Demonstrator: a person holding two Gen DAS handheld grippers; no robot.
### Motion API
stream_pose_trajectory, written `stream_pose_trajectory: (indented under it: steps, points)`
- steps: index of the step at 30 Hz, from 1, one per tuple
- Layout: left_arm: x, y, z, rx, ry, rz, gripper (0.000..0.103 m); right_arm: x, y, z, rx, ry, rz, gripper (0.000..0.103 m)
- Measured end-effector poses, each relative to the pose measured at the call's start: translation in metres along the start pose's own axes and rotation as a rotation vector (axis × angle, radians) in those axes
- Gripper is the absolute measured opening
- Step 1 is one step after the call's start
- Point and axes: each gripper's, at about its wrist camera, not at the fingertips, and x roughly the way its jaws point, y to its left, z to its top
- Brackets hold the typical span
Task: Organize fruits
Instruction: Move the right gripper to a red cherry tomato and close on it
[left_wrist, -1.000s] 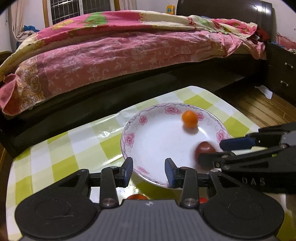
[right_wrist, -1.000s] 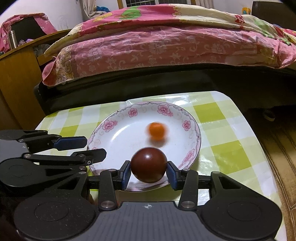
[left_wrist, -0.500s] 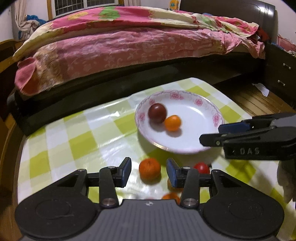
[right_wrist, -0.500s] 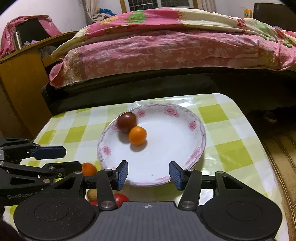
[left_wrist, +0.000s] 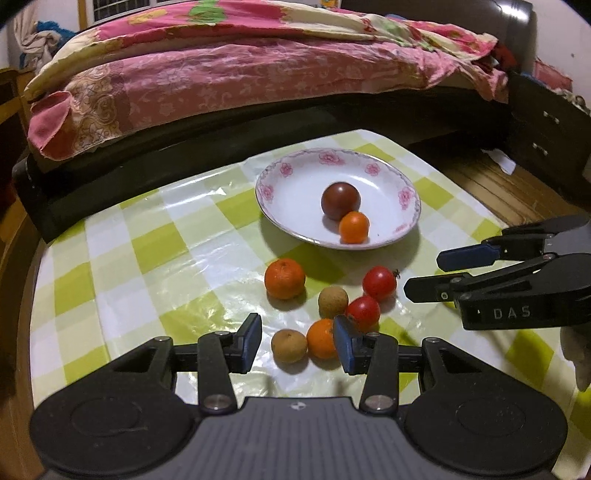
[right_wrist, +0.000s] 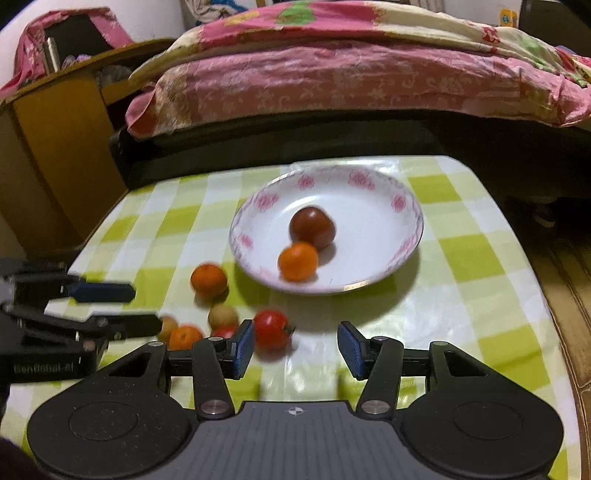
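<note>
A white plate with pink flowers (left_wrist: 402, 192) (right_wrist: 399, 192) holds a dark red fruit (left_wrist: 340, 201) (right_wrist: 312, 228) and a small orange (left_wrist: 354, 228) (right_wrist: 298, 261). On the checked cloth in front of it lie a larger orange (left_wrist: 284, 278) (right_wrist: 208, 280), two red tomatoes (left_wrist: 379, 283) (left_wrist: 363, 312), two brown fruits (left_wrist: 333, 301) (left_wrist: 289, 345) and another small orange (left_wrist: 322, 338). My left gripper (left_wrist: 297, 343) is open and empty just above the nearest fruits. My right gripper (right_wrist: 295, 349) is open and empty, with a tomato (right_wrist: 270, 329) by its left finger.
The table with the green and white cloth (left_wrist: 147, 258) ends at the right above a wooden floor (left_wrist: 491, 181). A bed with a pink cover (left_wrist: 258, 74) stands behind it. A wooden cabinet (right_wrist: 55, 147) stands at the left.
My right gripper let go of the dark red fruit, which now lies in the plate beside the small orange. Both grippers have pulled back from the plate toward the loose fruits.
</note>
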Motion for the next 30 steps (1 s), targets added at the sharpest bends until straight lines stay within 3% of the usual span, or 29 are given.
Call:
stream_pose_trajectory:
  steps: [4, 14, 30]
  points:
    - [0.005, 0.001, -0.008, 0.037, 0.022, 0.003, 0.049, 0.003, 0.01, -0.005, -0.062, 0.013, -0.012, 0.048]
    - [0.022, 0.001, -0.016, 0.11, 0.043, 0.002, 0.049, 0.011, 0.015, -0.008, -0.096, 0.027, 0.065, 0.048]
    - [0.028, 0.007, -0.014, 0.113, 0.047, -0.023, 0.049, 0.017, 0.017, -0.01, -0.098, 0.033, 0.121, 0.044]
